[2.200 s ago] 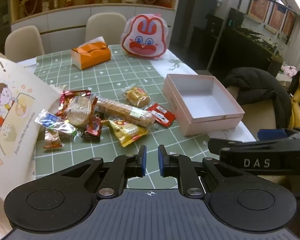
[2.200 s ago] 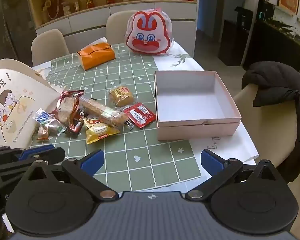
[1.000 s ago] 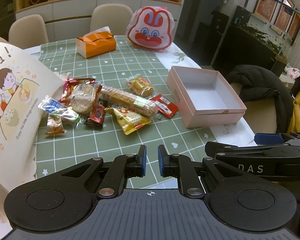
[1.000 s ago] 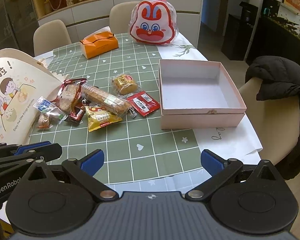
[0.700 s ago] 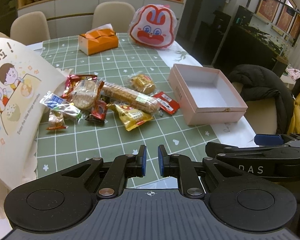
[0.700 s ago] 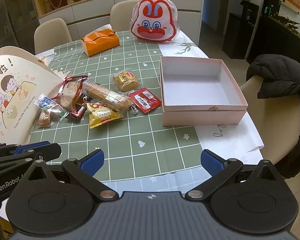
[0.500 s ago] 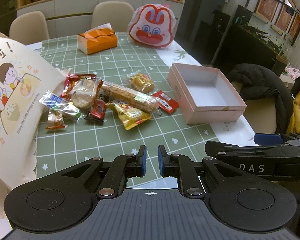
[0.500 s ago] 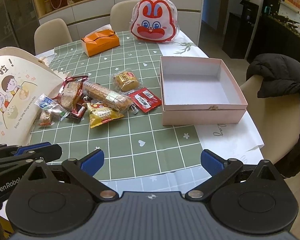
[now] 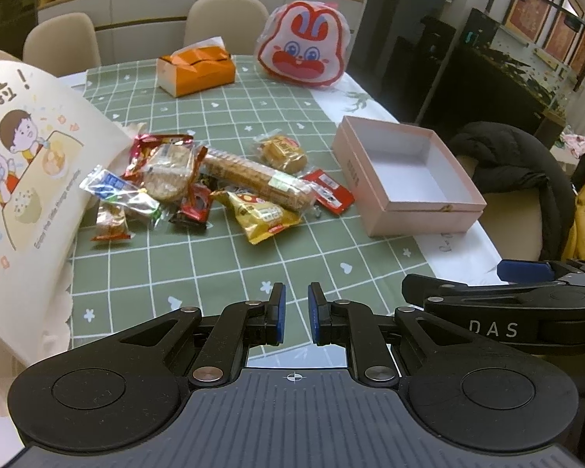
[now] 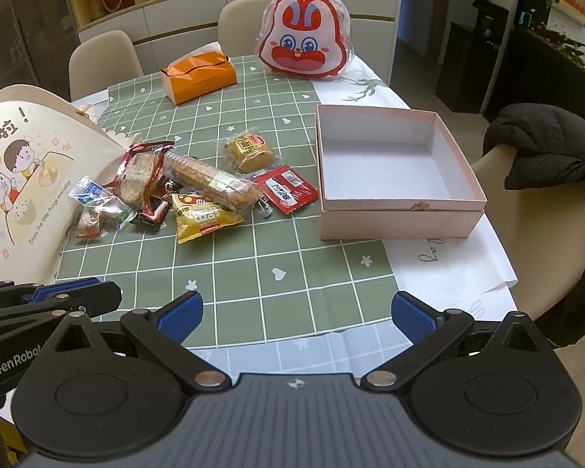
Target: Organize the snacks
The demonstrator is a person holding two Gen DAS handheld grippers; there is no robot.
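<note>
Several wrapped snacks lie in a heap on the green checked tablecloth: a long biscuit pack (image 9: 253, 177), a yellow packet (image 9: 263, 216), a red sachet (image 9: 329, 191) and a round cake (image 9: 282, 152). To their right stands an empty pink box (image 9: 405, 202); the right wrist view shows the same pink box (image 10: 397, 222) and the biscuit pack (image 10: 210, 183). My left gripper (image 9: 293, 314) hovers over the table's near edge, shut with nothing between its pads. My right gripper (image 10: 296, 318) stands wide open over the near edge, holding nothing.
A cream cartoon-printed bag (image 9: 23, 179) leans at the left. An orange tissue box (image 9: 195, 70) and a rabbit-face bag (image 9: 304, 54) sit at the far end. Chairs ring the table; a dark jacket (image 10: 553, 148) hangs over the right chair.
Both views drew back and rose a little from the table since the oldest frames, then held still. The snacks and the box have not moved. Both grippers kept their states.
</note>
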